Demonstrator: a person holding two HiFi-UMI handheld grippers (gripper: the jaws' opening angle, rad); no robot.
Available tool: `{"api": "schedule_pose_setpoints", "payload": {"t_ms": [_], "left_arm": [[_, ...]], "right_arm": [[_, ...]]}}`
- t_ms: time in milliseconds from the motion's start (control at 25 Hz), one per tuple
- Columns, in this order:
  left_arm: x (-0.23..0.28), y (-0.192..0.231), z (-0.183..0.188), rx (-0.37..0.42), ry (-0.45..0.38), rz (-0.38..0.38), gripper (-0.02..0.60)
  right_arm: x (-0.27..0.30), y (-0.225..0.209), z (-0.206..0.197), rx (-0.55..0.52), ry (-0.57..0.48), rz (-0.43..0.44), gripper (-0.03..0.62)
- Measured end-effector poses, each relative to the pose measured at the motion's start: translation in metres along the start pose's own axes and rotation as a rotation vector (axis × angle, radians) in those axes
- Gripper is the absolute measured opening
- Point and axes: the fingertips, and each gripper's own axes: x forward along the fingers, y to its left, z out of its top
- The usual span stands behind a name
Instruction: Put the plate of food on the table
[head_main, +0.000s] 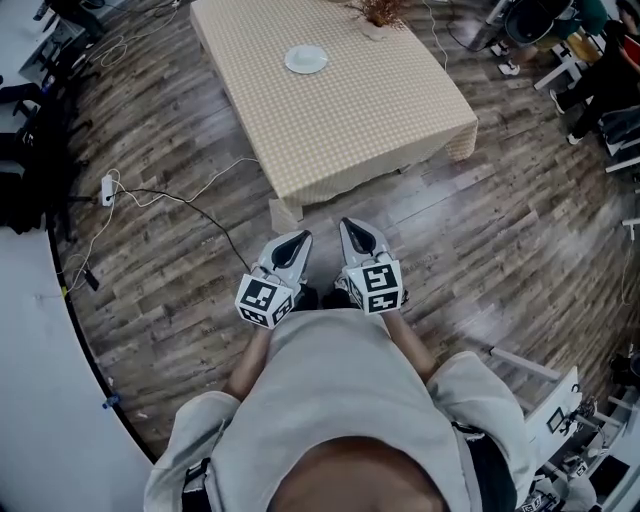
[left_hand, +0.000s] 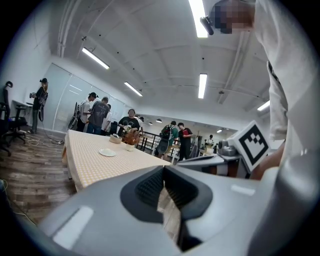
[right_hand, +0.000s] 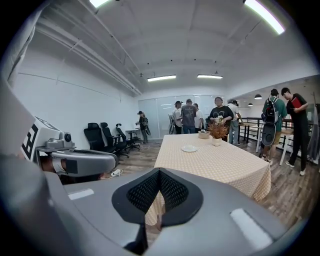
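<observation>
A: Head view: a cable crosses the floor, and a foot could snag it on the walk over.
B: The plate lies flat on the table, well apart from both grippers. It is round, so no long axis. Food on it? Too small to tell.
A: Left gripper view: the left gripper has its jaws together, empty.
B: Right gripper view: the right gripper likewise.

- One worktop stood under a checked cloth
- One white plate lay on it
- One pot of dried flowers
- One small basket
- Two grippers: left gripper, right gripper
- One white power strip lay on the floor
- At least six people stood beyond the worktop
</observation>
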Motion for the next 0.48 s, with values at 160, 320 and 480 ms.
{"api": "schedule_pose_setpoints", "payload": {"t_ms": [160,320,480], "left_arm": [[0.006,-0.003,0.002,0.005,-0.002,0.002,0.009],[0.012,-0.001,0.004,0.013,-0.002,0.008,0.009],[0.015,0.001,0.005,0.016,-0.002,0.016,0.009]], "right_arm": [[-0.002,-0.003,-0.005,0.01,0.006,0.007,-0.003],[-0.002,-0.004,-0.01,0.013,0.013,0.013,-0.003],[-0.002,-0.004,-0.01,0.012,0.014,0.026,-0.003]]}}
